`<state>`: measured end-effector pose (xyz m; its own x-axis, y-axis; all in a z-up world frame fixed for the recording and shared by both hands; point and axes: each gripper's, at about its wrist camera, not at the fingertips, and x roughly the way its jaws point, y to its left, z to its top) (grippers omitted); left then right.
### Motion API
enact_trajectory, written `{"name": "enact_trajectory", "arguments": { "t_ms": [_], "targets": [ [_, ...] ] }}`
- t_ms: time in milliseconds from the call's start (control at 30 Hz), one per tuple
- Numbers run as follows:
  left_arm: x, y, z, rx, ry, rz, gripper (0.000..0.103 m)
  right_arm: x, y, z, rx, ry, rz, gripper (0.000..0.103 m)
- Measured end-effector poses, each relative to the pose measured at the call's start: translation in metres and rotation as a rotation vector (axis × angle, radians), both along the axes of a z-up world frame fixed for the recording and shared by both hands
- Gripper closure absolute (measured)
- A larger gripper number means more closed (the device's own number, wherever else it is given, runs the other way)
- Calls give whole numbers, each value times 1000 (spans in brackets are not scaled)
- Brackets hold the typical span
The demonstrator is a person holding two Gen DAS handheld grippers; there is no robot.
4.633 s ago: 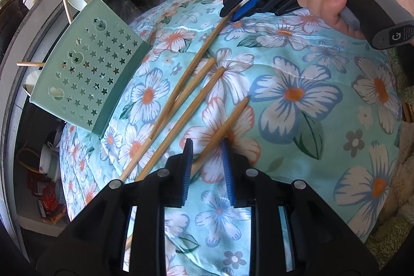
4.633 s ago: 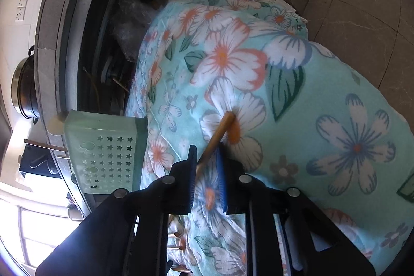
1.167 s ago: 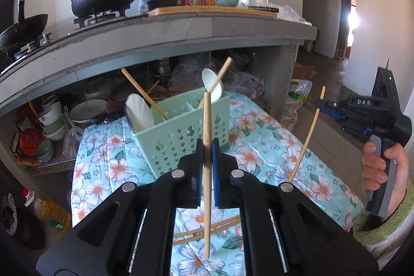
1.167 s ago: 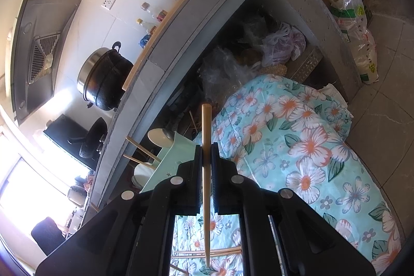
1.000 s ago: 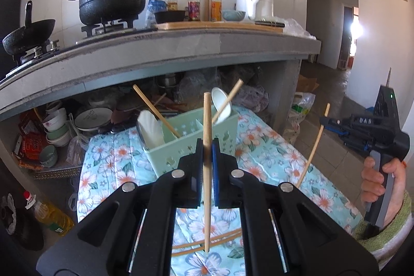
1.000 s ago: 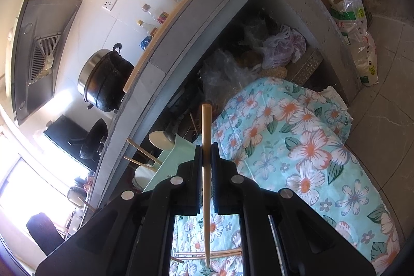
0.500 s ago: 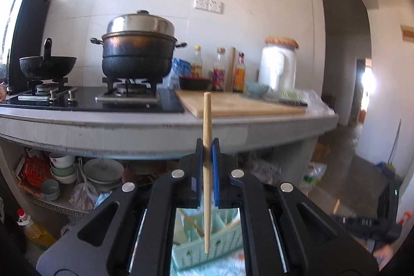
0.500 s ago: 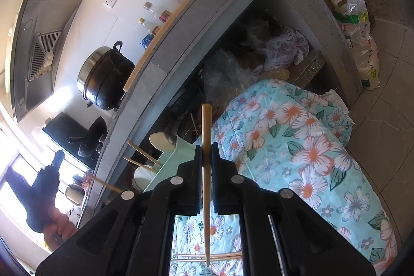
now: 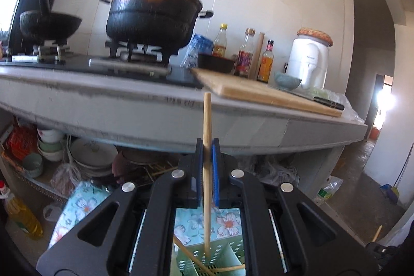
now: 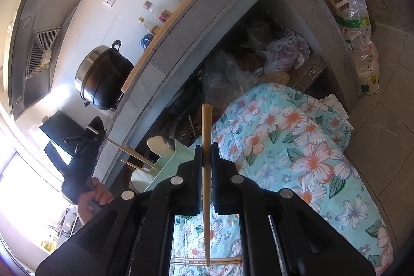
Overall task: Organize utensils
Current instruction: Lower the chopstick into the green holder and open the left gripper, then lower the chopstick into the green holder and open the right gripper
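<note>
My left gripper [image 9: 207, 164] is shut on a wooden chopstick [image 9: 207, 120] held upright. Its lower tip reaches into a compartment of the pale green utensil caddy [image 9: 222, 261], which holds other chopsticks. My right gripper [image 10: 206, 167] is shut on another upright wooden chopstick [image 10: 206, 131] above the floral-cloth table [image 10: 297, 146]. In the right wrist view the caddy [image 10: 168, 159] stands to the left with a white spoon [image 10: 157, 145] and chopsticks sticking out. Two chopsticks [image 10: 189, 261] lie on the cloth below the held one.
A grey concrete counter [image 9: 155, 115] overhangs behind the table, with a black pot [image 9: 152, 9], wok, bottles, cutting board [image 9: 258, 92] and white appliance. Bowls and bags sit on the shelf under it [image 9: 88, 154]. The person's hand [image 10: 93, 195] shows at left in the right wrist view.
My left gripper has moved with its chopstick over the caddy and lowered, so the tip now sits in a compartment. The right gripper has held nearly still with its chopstick.
</note>
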<state>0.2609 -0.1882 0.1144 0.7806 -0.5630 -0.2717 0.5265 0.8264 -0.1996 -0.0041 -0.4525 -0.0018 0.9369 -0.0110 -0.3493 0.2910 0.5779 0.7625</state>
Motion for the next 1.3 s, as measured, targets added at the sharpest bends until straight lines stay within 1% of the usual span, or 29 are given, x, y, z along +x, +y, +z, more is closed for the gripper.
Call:
{"name": "enact_trajectory", "arguments": {
  "t_ms": [133,200,267,333,400,467,500,533,567,600,700,833,900,1000,1067,1167,1200,1300],
  "targets": [
    [1,3,-21,0,50,-17,97,0,-1,2,-12,8,-4,96],
    [-1,7,-27,-1,62,-27,94,1,-1,3,-17,10,-1,96],
    [-7,13,-28,-10,65,-29,78,3,1,6,-25,8,5,96],
    [-15,22,-27,-20,55,-28,72,5,4,12,-41,1,13,96],
    [-23,30,-25,-19,45,-25,60,9,7,21,-62,-11,26,96],
    [-35,40,-22,-10,36,-19,46,12,10,31,-86,-25,40,96],
    [-40,45,-21,-3,36,-21,42,14,13,39,-105,-35,48,96],
    [-47,50,-21,9,40,-22,34,16,15,45,-119,-44,55,96],
    [-52,54,-21,17,45,-21,29,19,18,53,-140,-56,66,96],
    [-58,60,-21,29,50,-19,27,22,20,60,-154,-64,74,96],
    [-77,75,-29,74,86,-8,18,36,30,86,-210,-101,111,96],
    [-97,91,-49,127,179,8,14,60,51,126,-305,-164,163,96],
    [-108,97,-62,163,225,20,14,73,62,146,-360,-194,181,96],
    [-121,106,-77,203,261,51,13,93,77,170,-416,-219,201,96],
    [-126,111,-85,214,287,72,12,108,89,185,-482,-229,190,96],
    [-134,119,-95,218,314,113,10,131,106,195,-566,-223,173,96],
    [-136,121,-98,219,316,129,9,138,111,195,-586,-217,172,96],
    [-140,122,-104,247,322,150,9,164,129,186,-689,-170,161,96]
  ]
}}
